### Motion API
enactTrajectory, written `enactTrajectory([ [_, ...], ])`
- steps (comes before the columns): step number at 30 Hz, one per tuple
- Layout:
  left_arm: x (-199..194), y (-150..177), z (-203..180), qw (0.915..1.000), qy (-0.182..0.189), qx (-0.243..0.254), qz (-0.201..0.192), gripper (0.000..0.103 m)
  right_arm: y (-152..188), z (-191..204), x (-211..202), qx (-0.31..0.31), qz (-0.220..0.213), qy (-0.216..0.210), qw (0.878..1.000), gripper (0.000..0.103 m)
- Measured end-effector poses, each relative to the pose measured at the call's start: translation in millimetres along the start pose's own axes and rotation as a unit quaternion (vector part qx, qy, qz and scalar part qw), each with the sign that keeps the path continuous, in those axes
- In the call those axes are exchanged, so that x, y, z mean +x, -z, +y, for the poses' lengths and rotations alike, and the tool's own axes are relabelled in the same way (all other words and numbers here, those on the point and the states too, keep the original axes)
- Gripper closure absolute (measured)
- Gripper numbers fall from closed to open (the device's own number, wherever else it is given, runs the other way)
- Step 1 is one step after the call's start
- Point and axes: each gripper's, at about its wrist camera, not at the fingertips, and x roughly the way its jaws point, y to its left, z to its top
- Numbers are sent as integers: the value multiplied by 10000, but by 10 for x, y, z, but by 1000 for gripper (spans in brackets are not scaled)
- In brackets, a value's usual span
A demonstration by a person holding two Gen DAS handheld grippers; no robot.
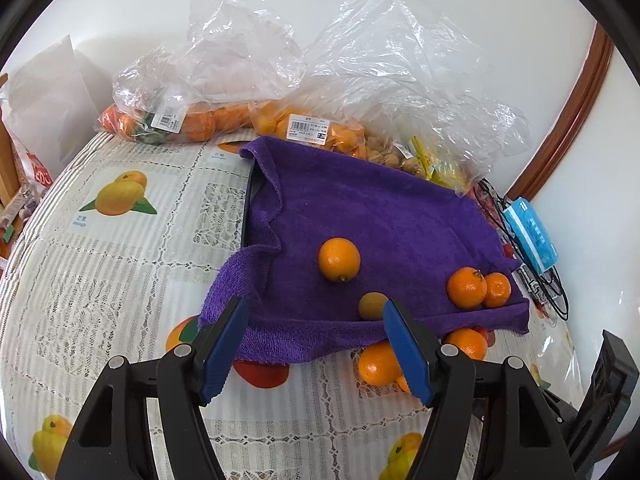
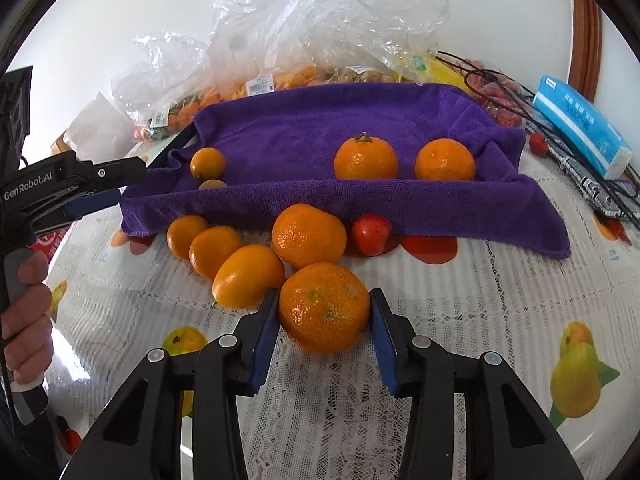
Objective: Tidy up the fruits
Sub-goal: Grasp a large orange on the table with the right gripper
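A purple towel [image 1: 380, 208] covers a tray on the table; it also shows in the right wrist view [image 2: 340, 120]. On it lie an orange kumquat [image 1: 339, 259], a small brown fruit [image 1: 372, 306] and two mandarins [image 1: 466, 287]. My left gripper [image 1: 314, 316] is open and empty over the towel's near edge. My right gripper [image 2: 324, 308] is shut on a mandarin [image 2: 324, 307] in front of the towel. Several orange fruits [image 2: 248, 276] and a small red fruit [image 2: 371, 234] lie on the tablecloth beside it.
Clear plastic bags of fruit [image 1: 224, 80] stand at the back against the wall. A blue tissue pack [image 2: 580, 128] and black cables [image 2: 520, 92] lie at the right. The left gripper [image 2: 92, 196] shows at the left of the right wrist view.
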Motion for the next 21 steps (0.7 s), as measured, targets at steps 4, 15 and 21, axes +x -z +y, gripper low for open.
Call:
enactTrajectory([
  [4,14,63,-75,9993,287,223,127,35,3,-56,-130,4,-155,-4,9999,60],
  [15,248,258,-355,9954,224,806,461,45,61,-364,-334,28,-320,202,9993,60],
  [21,353,287,-363,9946,426,735,595,57,78,-494,-367,16,-388,216,9990,60],
])
